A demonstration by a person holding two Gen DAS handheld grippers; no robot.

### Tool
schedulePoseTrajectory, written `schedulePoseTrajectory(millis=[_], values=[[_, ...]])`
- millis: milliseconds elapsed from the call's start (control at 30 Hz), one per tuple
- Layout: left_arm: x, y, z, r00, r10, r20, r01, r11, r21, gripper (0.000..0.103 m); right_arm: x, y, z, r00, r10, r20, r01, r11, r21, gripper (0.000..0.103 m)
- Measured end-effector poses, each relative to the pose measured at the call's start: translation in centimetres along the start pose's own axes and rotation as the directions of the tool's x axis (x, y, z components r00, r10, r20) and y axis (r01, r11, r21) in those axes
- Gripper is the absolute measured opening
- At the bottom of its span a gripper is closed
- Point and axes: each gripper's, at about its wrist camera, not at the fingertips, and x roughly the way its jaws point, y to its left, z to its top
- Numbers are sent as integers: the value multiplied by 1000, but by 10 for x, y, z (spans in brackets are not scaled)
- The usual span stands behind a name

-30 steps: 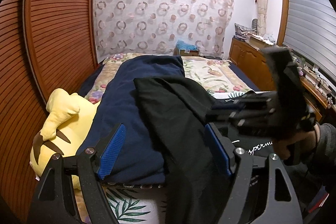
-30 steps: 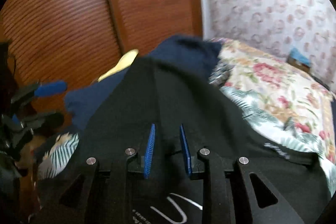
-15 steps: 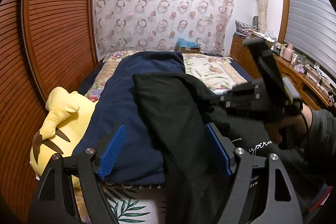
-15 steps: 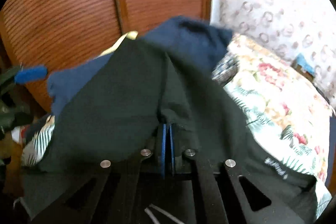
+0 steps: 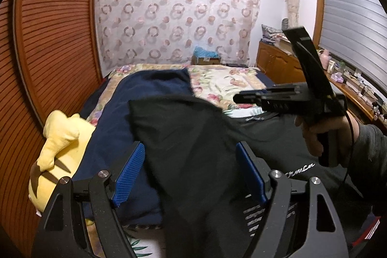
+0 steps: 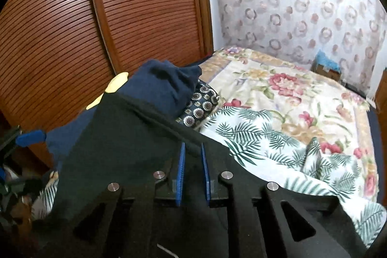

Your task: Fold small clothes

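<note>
A black T-shirt (image 5: pixel 193 137) with white lettering lies spread over the bed, partly on top of a navy garment (image 5: pixel 125 117). My left gripper (image 5: pixel 189 149) is open wide just above the shirt, and its blue pads touch nothing. A person's hand holds my right gripper (image 5: pixel 238 97) raised over the shirt's far right part. In the right wrist view, the right gripper (image 6: pixel 192 146) has its jaws opening. A ridge of the black T-shirt (image 6: pixel 121 137) sits at the tips, and the pads do not press it. The navy garment (image 6: pixel 164 84) lies beyond.
A yellow plush toy (image 5: pixel 60 137) lies at the bed's left edge, against louvred wooden doors (image 5: pixel 48 40). The floral and fern-print bedcover (image 6: pixel 290 100) stretches to the right. A wooden dresser (image 5: pixel 278 62) with clutter stands along the right wall under the blinds.
The right gripper pinched a fold of the black shirt half a second ago, and its jaws have now parted. It moved up and to the right in the left wrist view. The shirt now lies wider over the navy garment.
</note>
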Motion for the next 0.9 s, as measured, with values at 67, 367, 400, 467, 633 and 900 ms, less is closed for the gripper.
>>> schedulePoseTrajectory(millis=[67, 367, 400, 467, 633, 900], values=[[-2, -8, 5, 1000, -17, 13, 17, 1000, 7, 78, -12, -3, -6, 1000, -11, 4, 11, 1000, 3, 24], [-2, -46, 21, 997, -60, 47, 58, 997, 48, 78, -103, -1, -47, 992, -115, 53, 114, 993, 38, 44], [-1, -51, 22, 997, -65, 48, 62, 997, 54, 78, -111, -1, -52, 991, -120, 55, 118, 992, 46, 44], [1, -60, 23, 996, -77, 49, 73, 995, 67, 78, -122, -2, -64, 989, -140, 52, 137, 988, 68, 44], [8, -75, 20, 995, -92, 30, 89, 992, 86, 78, -155, -13, -102, 976, -214, 40, 207, 970, 131, 44], [40, -100, 7, 986, -153, -61, 160, 979, 124, 78, -201, -32, -165, 935, -353, -35, 350, 903, 251, 44]])
